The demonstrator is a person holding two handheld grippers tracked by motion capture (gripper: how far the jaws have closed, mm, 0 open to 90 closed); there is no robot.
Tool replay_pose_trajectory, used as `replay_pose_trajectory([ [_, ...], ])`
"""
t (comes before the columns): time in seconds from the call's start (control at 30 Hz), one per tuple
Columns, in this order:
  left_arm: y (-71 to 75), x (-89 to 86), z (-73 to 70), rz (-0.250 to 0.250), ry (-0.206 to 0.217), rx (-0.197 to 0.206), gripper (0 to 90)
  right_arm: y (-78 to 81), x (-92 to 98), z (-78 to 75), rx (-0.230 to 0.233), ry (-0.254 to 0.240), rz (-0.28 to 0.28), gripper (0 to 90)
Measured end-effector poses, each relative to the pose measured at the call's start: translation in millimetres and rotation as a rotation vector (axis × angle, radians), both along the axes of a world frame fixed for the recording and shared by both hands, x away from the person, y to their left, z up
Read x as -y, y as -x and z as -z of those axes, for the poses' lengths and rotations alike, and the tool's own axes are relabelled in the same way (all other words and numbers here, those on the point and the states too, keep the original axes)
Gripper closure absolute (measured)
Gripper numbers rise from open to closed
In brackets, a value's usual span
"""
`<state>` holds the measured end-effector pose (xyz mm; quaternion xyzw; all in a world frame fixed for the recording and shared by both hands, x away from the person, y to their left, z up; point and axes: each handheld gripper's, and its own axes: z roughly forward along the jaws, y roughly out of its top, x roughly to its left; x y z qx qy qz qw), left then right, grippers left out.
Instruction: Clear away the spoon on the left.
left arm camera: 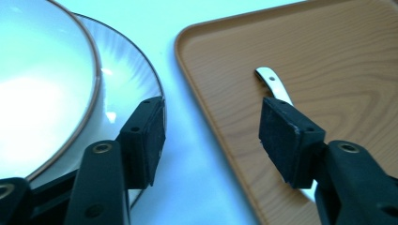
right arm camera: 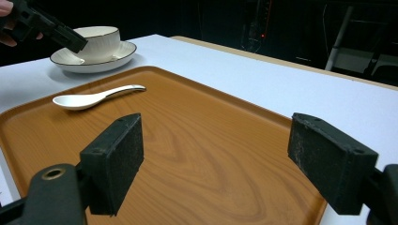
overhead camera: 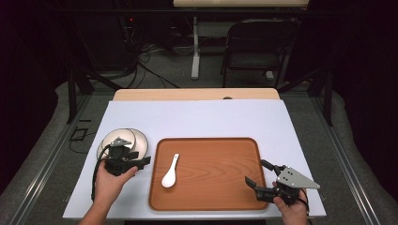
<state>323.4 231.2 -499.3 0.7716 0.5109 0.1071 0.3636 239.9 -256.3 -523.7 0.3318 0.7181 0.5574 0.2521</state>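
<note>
White table (overhead camera: 197, 117) carries a wooden tray (overhead camera: 211, 187) at near centre, a white spoon (overhead camera: 170, 171) on its left part. Left of it, a bowl on a saucer (overhead camera: 141, 140). Left gripper (overhead camera: 136, 163) and right gripper (overhead camera: 257, 174) both gape, empty.

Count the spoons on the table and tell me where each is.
1. The white spoon lies on the left part of the wooden tray, bowl end toward the person; none other is visible.
</note>
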Motion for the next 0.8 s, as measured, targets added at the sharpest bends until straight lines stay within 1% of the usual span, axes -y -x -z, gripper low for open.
replay_pose_trajectory([
  [0.07,3.1,-8.1,3.5,-0.007,0.008,0.028,37.7,0.1,-0.3,-0.1,0.0,0.0,-0.001,18.5],
  [0.2,7.9,-15.1,8.9,-0.018,0.016,0.059,34.6,0.2,-0.3,-0.3,0.003,0.002,0.002,18.5],
  [0.27,10.7,-17.8,10.9,-0.018,0.003,0.069,34.4,0.0,-0.2,-0.1,0.0,0.0,0.001,18.5],
  [0.37,15.6,-19.9,13.6,-0.017,0.0,0.094,33.3,0.0,-0.7,0.1,-0.002,0.0,0.002,18.5],
  [0.47,19.3,-20.6,15.0,-0.018,-0.025,0.113,32.6,-0.1,-0.7,0.3,-0.003,0.001,0.001,18.5],
  [0.6,22.9,-20.8,16.4,-0.022,-0.029,0.123,31.8,0.1,-0.5,0.1,-0.001,0.002,-0.001,18.5],
  [0.73,26.0,-20.4,19.3,-0.024,-0.041,0.123,31.8,0.0,0.2,0.0,0.0,0.003,0.001,18.5],
  [0.8,27.5,-19.6,19.9,-0.018,-0.053,0.118,31.8,0.0,0.1,0.0,0.001,0.003,0.001,18.5],
])
